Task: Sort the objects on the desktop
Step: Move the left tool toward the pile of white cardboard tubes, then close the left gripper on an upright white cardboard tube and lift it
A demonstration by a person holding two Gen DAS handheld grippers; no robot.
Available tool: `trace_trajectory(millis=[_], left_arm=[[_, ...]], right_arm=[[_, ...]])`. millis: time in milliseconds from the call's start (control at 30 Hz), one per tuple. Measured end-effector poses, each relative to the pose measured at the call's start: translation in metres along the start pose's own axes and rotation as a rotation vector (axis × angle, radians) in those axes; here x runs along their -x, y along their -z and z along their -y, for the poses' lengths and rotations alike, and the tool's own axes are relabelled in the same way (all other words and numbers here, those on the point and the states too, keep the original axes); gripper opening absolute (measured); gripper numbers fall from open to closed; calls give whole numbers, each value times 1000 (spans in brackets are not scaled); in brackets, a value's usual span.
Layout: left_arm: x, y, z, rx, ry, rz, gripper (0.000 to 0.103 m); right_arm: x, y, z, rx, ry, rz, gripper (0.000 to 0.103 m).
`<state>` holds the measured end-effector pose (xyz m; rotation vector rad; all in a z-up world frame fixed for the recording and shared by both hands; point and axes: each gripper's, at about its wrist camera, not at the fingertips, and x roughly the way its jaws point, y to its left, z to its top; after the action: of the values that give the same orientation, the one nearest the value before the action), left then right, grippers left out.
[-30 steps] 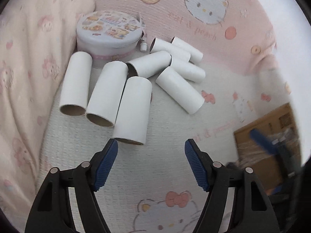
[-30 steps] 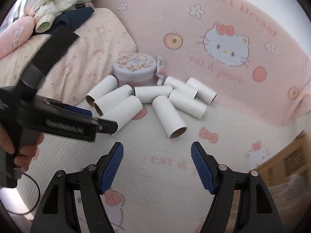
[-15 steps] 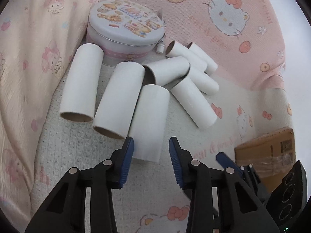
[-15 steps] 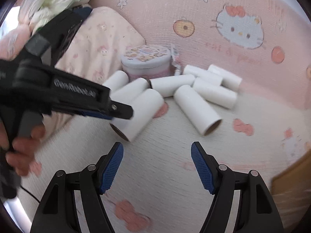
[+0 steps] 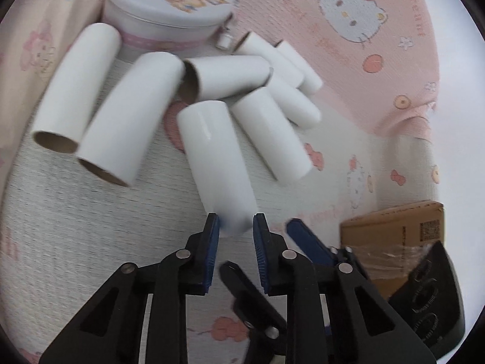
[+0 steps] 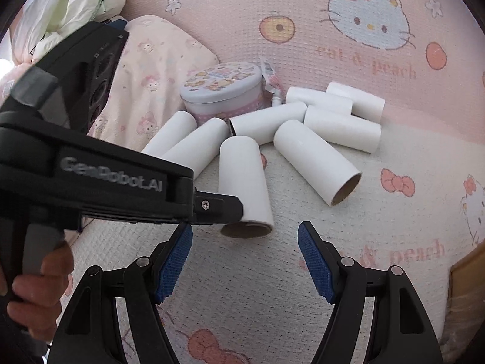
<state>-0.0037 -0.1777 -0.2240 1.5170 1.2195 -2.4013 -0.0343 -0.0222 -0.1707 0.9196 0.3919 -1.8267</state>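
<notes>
Already the left tool (image 5: 233, 229) is pinched narrow on the near end of one white cardboard tube (image 5: 216, 157), which lies on the cream bedspread (image 5: 75, 227) pointing away, with more tubes fanned out beside it and behind it. A round tin (image 5: 166, 6) sits at the far left of the pile, against the pink cushion (image 5: 348, 75). The right tool (image 6: 244, 262) hangs wide and holds nothing, just near of the same tube's open mouth.

What could go wrong: the pads grip only the very rim of a hollow, light tube, so a hard squeeze may crush it, and a lift from one end could let it swing or slip out. Its far end sits close to the neighbouring tubes, so dragging it sideways might roll them across the soft bedspread.

Compared with half a second ago, the left tool has closed further onto the tube, and the tube has swung apart from the neighbour on its left. The right tool has drawn nearer, its gap unchanged
</notes>
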Motion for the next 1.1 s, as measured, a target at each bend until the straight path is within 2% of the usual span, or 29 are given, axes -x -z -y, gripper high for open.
trace_trajectory(millis=[133, 200, 300, 400, 433, 533, 667, 867, 1100], left_arm=[[5, -6, 2, 24, -16, 39, 30], [5, -11, -6, 80, -2, 51, 36], [0, -19, -15, 144, 16, 43, 36], [-2, -23, -12, 125, 13, 55, 36], [-3, -24, -10, 116, 5, 56, 36], [-8, -24, -6, 104, -21, 48, 36], [-12, -23, -3, 72, -40, 52, 35], [-13, -12, 0, 90, 21, 33, 31], [-19, 14, 18, 47, 54, -12, 31]], right_arm=[[-1, -4, 2, 6, -10, 9, 70], [-4, -7, 4, 14, -14, 10, 70], [-10, -10, 5, 18, -22, 0, 70], [-16, -11, 8, 17, -34, -20, 63], [-17, -11, 9, 12, -39, -27, 56], [-19, -11, 16, -25, -68, -44, 44], [-23, -12, 20, -7, -87, -75, 40], [-14, -8, 31, -35, -107, -99, 40], [9, 9, 33, -17, -40, -135, 38]])
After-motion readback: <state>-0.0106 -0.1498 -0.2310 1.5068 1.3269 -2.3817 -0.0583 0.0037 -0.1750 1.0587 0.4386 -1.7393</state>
